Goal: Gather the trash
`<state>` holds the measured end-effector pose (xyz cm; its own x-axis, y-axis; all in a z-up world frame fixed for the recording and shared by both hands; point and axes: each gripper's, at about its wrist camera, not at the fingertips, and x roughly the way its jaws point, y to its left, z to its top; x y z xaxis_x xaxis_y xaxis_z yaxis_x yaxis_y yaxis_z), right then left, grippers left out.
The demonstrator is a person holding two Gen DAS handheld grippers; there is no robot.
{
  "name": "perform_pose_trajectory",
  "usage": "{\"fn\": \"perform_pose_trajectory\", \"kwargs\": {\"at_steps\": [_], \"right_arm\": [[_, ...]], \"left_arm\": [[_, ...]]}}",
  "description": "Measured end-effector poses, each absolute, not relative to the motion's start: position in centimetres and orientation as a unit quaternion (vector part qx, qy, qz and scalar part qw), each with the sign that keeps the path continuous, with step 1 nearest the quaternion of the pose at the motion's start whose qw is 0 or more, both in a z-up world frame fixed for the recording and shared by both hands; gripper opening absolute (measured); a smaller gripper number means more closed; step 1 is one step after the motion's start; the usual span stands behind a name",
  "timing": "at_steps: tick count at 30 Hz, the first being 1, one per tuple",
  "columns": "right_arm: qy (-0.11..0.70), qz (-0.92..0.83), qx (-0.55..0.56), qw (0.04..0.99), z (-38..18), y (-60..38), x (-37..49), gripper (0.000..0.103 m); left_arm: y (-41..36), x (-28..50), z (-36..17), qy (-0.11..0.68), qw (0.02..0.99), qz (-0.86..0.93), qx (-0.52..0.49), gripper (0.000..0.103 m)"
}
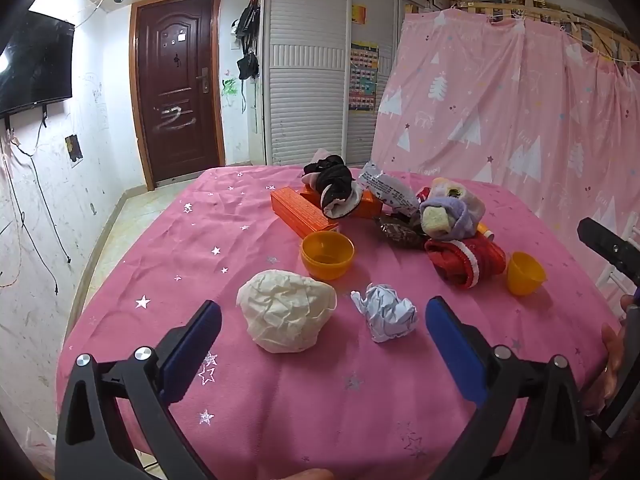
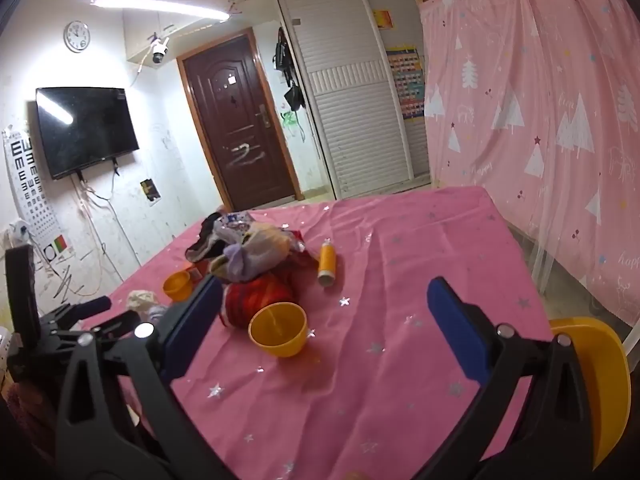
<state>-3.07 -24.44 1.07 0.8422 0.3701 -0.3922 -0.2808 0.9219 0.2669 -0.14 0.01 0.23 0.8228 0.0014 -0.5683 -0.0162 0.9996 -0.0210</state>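
In the left wrist view a crumpled cream paper ball (image 1: 286,316) and a smaller crumpled white-blue paper ball (image 1: 385,317) lie on the pink star tablecloth (image 1: 248,240). My left gripper (image 1: 322,320) is open and empty, its fingers on either side of the two balls and just short of them. A silver wrapper (image 1: 386,191) and a dark brown wrapper (image 1: 400,232) lie in the pile behind. My right gripper (image 2: 324,304) is open and empty above the cloth (image 2: 400,264), near an orange cup (image 2: 279,334). The cream ball (image 2: 140,300) shows partly at the left.
Two orange cups (image 1: 327,255) (image 1: 525,273), orange boxes (image 1: 302,213), black socks (image 1: 334,188), a purple sock bundle (image 1: 450,214) and a red sock (image 1: 464,262) crowd the table's far side. An orange tube (image 2: 327,262) lies apart. A pink curtain (image 2: 540,120) hangs right. A yellow chair (image 2: 600,380) stands nearby.
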Motion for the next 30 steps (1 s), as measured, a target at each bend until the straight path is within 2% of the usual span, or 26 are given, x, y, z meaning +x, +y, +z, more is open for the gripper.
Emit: {"fn": "perform_pose_trajectory", "kwargs": {"at_steps": [30], "right_arm": [[0.223,0.17,0.099,0.955,1.18,-24.41,-3.24,0.099]], "left_arm": [[-0.09,-0.25,0.18,0.297,0.955,0.005,-0.008,0.095]]}}
